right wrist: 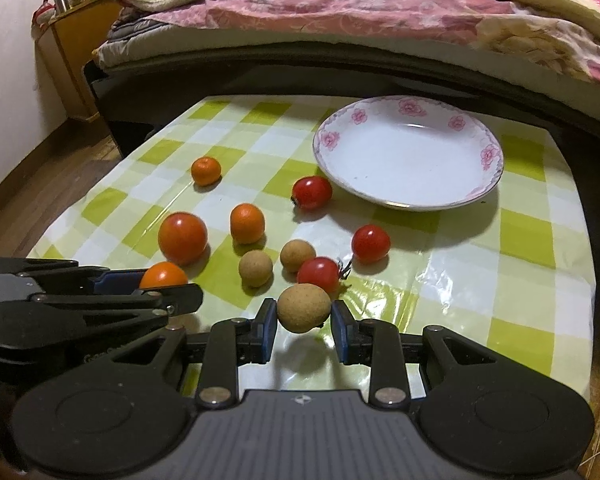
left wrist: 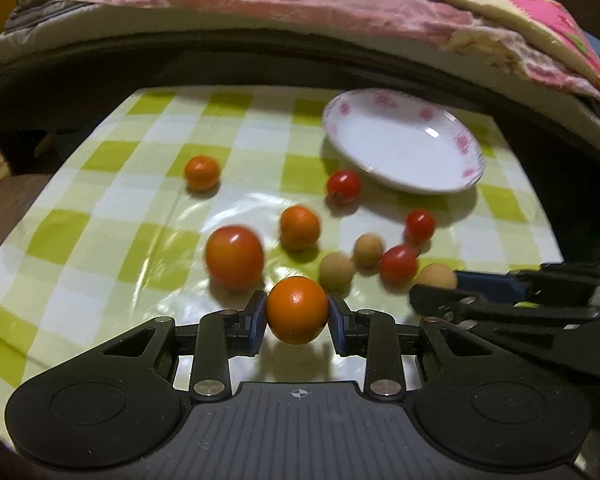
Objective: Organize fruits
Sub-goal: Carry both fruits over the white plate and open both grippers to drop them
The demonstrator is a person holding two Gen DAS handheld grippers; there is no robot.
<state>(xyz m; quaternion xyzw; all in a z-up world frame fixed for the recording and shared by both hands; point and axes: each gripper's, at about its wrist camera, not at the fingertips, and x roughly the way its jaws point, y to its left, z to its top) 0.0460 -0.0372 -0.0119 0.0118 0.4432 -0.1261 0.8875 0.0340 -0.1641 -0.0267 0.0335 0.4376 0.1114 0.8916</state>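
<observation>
Fruits are sitting in both claws, plate [right wrist: 490, 158] lying far and right.
Left claw [left wrist: 297, 312] is pinching an orange fruit [left wrist: 297, 309]; right claw [right wrist: 304, 312], nearer the plate, is pinching a brown fruit [right wrist: 303, 308].

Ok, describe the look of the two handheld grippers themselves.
Both the left gripper and right gripper are matte black, with ribbed grey centre plates, round side discs, silver pivot rivets and blue finger pads. No cables or sleeves show.

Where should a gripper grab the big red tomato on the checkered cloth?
Take the big tomato across its widest middle, one pad on each side, coming down from above and in front. It is round and smooth, so a grip higher or lower would likely slip. An orange fruit sits close on one side, leaving a gap for a finger.
</observation>
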